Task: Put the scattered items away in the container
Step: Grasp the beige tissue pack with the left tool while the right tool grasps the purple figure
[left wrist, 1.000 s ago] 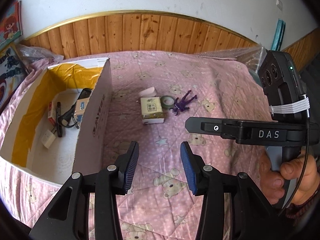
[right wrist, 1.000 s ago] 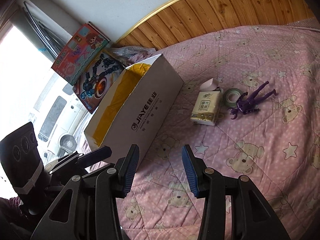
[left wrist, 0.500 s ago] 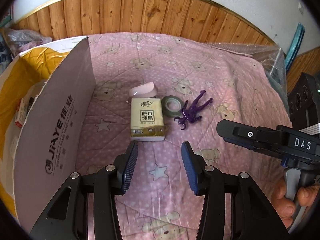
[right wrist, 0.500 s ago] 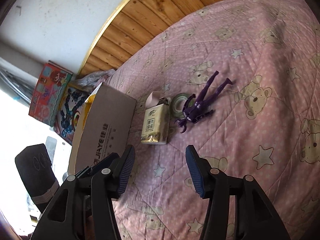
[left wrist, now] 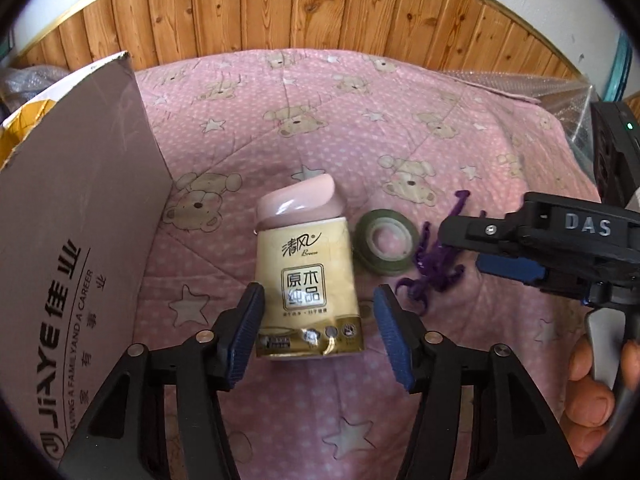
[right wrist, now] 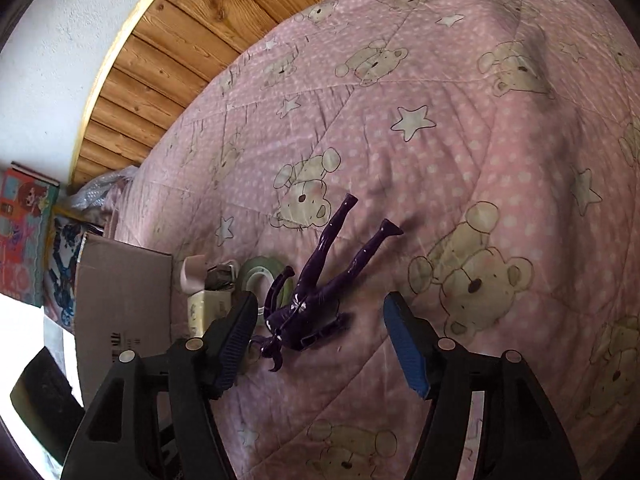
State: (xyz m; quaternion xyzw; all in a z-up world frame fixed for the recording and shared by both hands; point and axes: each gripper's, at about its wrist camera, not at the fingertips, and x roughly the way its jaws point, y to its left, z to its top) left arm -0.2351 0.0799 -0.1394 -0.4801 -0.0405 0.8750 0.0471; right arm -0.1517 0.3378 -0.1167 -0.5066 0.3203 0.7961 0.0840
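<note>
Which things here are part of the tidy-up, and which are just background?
Job:
- tissue pack, between the opening jaws of the left gripper, untouched
- purple figure, between the opening jaws of the right gripper, untouched
- tape roll
- pink jar
- box, the container

Background:
- quilt
- wood panelling
- picture books

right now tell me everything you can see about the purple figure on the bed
The purple figure is a slim, glossy doll-like toy, hard plastic by its shine, with long hair and two straight legs. It lies flat on the pink bear-print quilt, legs pointing away from the right tool. One arm overlaps the green tape roll. Its upper body sits between that tool's opening pads, which do not touch it.
</note>
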